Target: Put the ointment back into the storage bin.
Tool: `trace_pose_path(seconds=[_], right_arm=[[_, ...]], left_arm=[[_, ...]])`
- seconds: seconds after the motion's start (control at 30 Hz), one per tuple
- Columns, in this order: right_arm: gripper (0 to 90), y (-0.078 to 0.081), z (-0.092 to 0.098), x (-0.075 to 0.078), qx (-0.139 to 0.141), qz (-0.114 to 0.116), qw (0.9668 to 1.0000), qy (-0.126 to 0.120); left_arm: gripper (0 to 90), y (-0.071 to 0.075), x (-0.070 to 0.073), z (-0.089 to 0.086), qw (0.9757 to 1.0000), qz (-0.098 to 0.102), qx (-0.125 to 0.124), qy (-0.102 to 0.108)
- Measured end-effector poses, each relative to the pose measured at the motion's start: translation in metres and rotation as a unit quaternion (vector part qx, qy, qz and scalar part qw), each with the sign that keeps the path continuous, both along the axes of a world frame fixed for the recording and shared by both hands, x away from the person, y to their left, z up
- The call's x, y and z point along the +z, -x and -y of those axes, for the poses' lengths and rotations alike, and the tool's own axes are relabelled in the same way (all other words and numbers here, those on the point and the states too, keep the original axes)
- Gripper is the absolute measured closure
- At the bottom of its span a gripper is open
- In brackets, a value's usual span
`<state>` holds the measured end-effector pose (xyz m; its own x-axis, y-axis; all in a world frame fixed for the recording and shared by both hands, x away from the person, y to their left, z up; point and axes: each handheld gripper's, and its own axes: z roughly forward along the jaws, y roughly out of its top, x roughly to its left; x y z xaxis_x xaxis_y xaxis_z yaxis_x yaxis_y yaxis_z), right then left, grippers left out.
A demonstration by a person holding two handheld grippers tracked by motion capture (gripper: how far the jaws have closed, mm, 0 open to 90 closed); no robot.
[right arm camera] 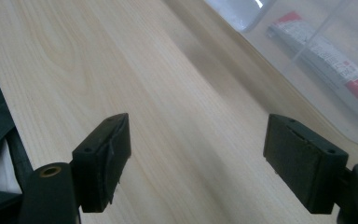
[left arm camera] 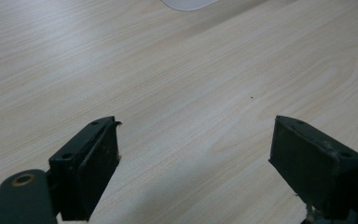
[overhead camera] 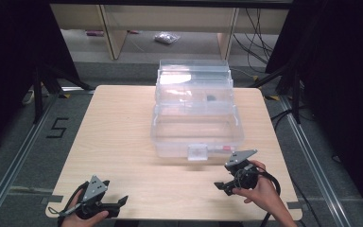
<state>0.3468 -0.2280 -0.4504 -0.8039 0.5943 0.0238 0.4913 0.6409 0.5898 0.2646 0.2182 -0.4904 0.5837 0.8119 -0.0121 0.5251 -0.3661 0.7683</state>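
Left claw low at near-left desk edge, jaws spread, empty, pointing right. Right claw near-right, hand wrapped round it, jaws parted, empty, pointing left. Clear plastic box mid-desk, just beyond right claw.

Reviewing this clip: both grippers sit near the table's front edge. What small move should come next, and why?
Probably bring the right gripper forward toward the clear box. Its jaws stand open and empty over bare table, it is the closer one, and the right gripper view shows a red-and-white tube inside the box wall.
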Motion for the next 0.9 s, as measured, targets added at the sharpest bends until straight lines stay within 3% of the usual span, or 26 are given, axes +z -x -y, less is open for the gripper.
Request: trace_pose_path(seconds=[0.07,0.13,0.2,0.33,0.37,0.63,0.7,0.77,0.83,0.87,0.9], right_arm=[[23.4,0.0,0.001,-0.002,0.012,0.004,0.9999,-0.004],[22.5,0.003,0.0,-0.003,-0.006,0.005,1.0,-0.004],[22.6,0.002,0.003,-0.005,0.013,0.008,0.9998,-0.011],[22.3,0.005,0.006,-0.008,-0.004,0.005,0.9999,-0.014],[22.0,0.005,0.007,-0.01,-0.003,0.016,0.9998,-0.014],[22.0,0.013,0.015,-0.019,-0.006,0.002,0.9996,-0.029],[21.9,0.017,0.018,-0.019,-0.016,-0.003,0.9997,-0.02],[21.8,0.019,0.021,-0.022,-0.017,0.007,0.9994,-0.03],[21.7,0.022,0.024,-0.022,-0.023,-0.003,0.9991,-0.035],[21.7,0.021,0.025,-0.024,-0.017,0.012,0.9991,-0.036],[21.6,0.022,0.026,-0.024,-0.018,0.013,0.9991,-0.037]], left_arm=[[15.0,0.0,0.0,0.0,1.0,0.002,-0.003,0.004],[15.0,0.0,0.0,0.0,1.0,-0.001,-0.007,-0.002],[15.0,0.001,0.001,0.0,1.0,-0.002,-0.007,-0.006],[15.0,0.001,0.0,0.001,1.0,0.0,-0.005,-0.003],[15.0,0.001,0.0,0.001,1.0,0.0,-0.005,-0.003],[15.0,0.001,0.001,0.001,1.0,0.0,-0.008,-0.006],[15.0,0.001,0.0,0.0,0.9999,0.0,-0.01,-0.008],[15.0,0.001,0.0,0.001,0.9999,0.001,-0.007,-0.009],[15.0,0.001,0.0,0.001,0.9999,0.003,-0.009,-0.005],[15.0,0.001,0.0,0.001,0.9999,0.004,-0.008,-0.007],[15.0,0.001,0.0,0.001,0.9999,0.001,-0.011,-0.006]])
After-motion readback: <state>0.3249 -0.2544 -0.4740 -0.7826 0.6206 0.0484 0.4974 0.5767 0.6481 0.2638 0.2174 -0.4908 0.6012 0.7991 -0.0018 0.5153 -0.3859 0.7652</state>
